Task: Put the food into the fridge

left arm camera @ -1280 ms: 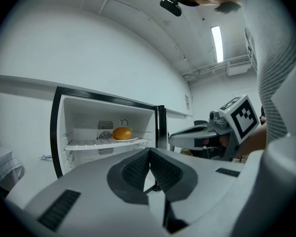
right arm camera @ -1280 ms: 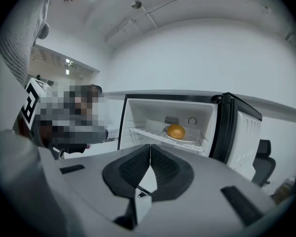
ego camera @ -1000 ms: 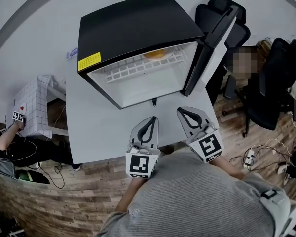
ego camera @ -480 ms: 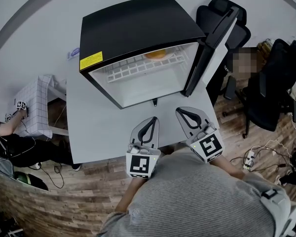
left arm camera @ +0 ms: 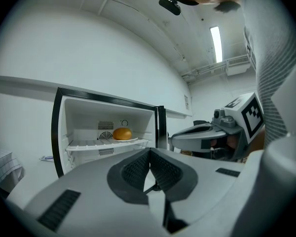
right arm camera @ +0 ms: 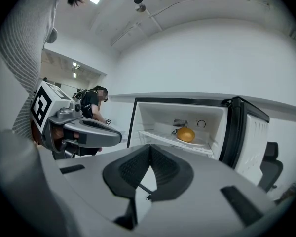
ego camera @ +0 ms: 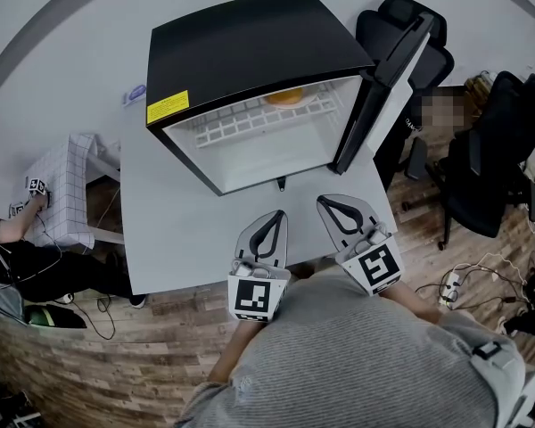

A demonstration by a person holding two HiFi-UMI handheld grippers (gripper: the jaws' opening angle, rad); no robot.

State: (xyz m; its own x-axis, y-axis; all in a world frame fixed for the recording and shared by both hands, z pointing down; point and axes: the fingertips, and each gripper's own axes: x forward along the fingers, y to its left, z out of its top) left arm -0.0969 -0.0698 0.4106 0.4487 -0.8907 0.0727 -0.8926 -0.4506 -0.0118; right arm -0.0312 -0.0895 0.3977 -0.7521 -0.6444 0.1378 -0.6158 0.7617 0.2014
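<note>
Now I see left gripper [ego camera: 275, 214] & right gripper [ego camera: 325, 201] side by side over desk [ego camera: 187, 239], jaws shut, empty; bun [ego camera: 285, 97] on shelf [ego camera: 236, 125] inside open fridge [ego camera: 250, 52].

Seen from above, the fridge [ego camera: 250, 52] top hides most of the orange food [ego camera: 285, 97] on the far shelf. The yellow label [ego camera: 168, 109] is too small to read. The left edge cuts off a person [ego camera: 9, 261].

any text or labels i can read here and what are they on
Yellow label on the fridge top: print too small to read.
Square markers on the left gripper and right gripper: black-and-white patterns, no words.
Nothing else readable.
</note>
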